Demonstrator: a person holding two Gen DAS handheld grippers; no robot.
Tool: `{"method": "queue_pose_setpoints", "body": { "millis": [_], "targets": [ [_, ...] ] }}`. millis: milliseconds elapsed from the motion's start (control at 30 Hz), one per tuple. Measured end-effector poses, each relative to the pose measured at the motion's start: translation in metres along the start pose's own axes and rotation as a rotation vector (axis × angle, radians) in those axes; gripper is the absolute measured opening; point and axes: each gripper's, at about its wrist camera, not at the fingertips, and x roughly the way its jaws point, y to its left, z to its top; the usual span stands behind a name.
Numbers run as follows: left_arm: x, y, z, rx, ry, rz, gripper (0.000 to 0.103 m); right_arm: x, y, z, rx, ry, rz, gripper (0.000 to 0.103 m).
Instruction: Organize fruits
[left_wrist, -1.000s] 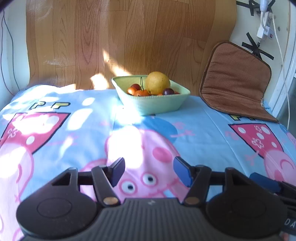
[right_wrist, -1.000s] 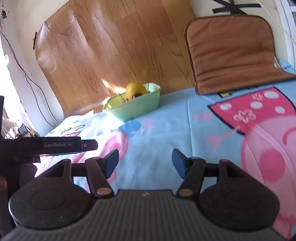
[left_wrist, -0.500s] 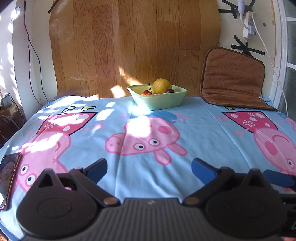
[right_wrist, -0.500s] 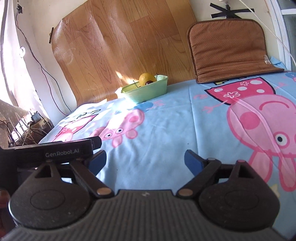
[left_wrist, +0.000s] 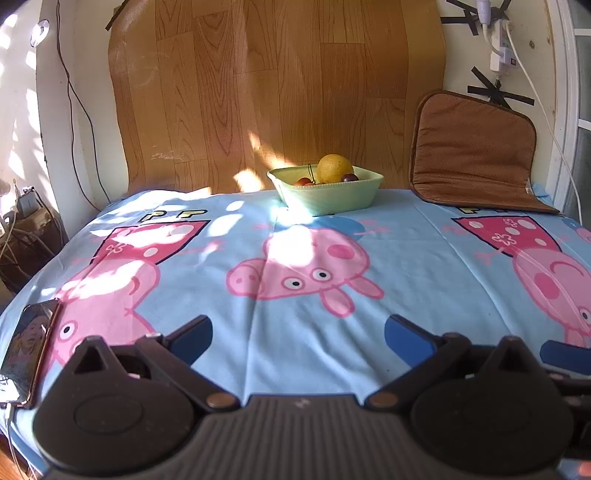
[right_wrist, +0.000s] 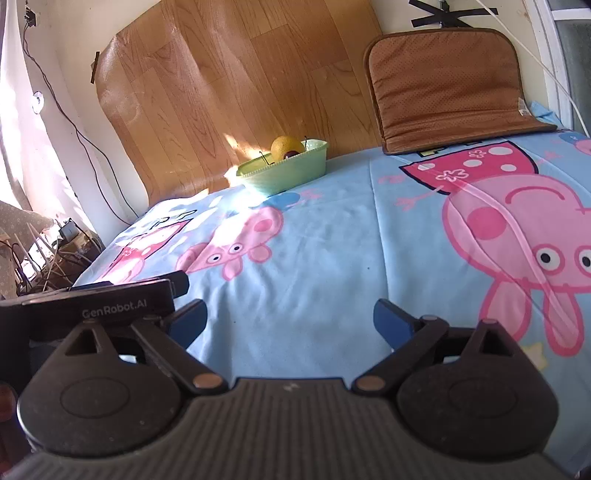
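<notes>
Green bowl (left_wrist: 327, 195) sat at the far edge of the sheet (left_wrist: 303, 332), against the wood-grain board (left_wrist: 277, 92). It held a yellow fruit (left_wrist: 334, 168), a dark plum (left_wrist: 349, 178) just right of it, and small red fruits (left_wrist: 303, 181) on the left. Sunlight fell across the sheet in front of the bowl. Right of the bowl, well apart, a brown cushion (left_wrist: 472, 147) leaned on the wall.

My left gripper (left_wrist: 297, 338) hung over the near part of the sheet, its jaws spread wide with nothing between them. My right gripper (right_wrist: 290, 321) was near too, its jaws opening, with only sheet between them. From the right wrist view the bowl (right_wrist: 284, 171) lay far off to the left. A phone (left_wrist: 27, 350) lay at the near left edge.
</notes>
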Motion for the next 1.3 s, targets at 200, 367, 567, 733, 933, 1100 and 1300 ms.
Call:
{"method": "queue_pose_setpoints", "body": {
  "millis": [200,367,567,733,933,1100,1300],
  "targets": [
    [0.005,0.006,-0.001,-0.002,0.007,0.029,0.103,0.0,0.0,0.0,0.006,-0.006,-0.015,0.099],
    [0.008,0.004,-0.003,0.02,0.007,0.054,0.103,0.0,-0.001,0.0,0.012,-0.015,-0.017,0.099],
    [0.012,0.003,-0.004,0.028,0.012,0.066,0.103,0.001,-0.002,-0.001,0.015,-0.011,-0.019,0.099],
    [0.013,0.003,-0.004,0.031,0.014,0.071,0.103,0.001,-0.002,-0.001,0.02,-0.012,-0.024,0.099],
    [0.015,0.002,-0.005,0.038,0.021,0.07,0.103,0.001,-0.002,-0.001,0.02,-0.012,-0.025,0.099],
    [0.017,0.001,-0.005,0.041,0.03,0.069,0.103,0.002,-0.002,-0.001,0.021,-0.01,-0.025,0.099],
    [0.02,-0.001,-0.007,0.054,0.043,0.063,0.103,0.003,-0.002,-0.001,0.022,-0.009,-0.025,0.099]
  ]
}}
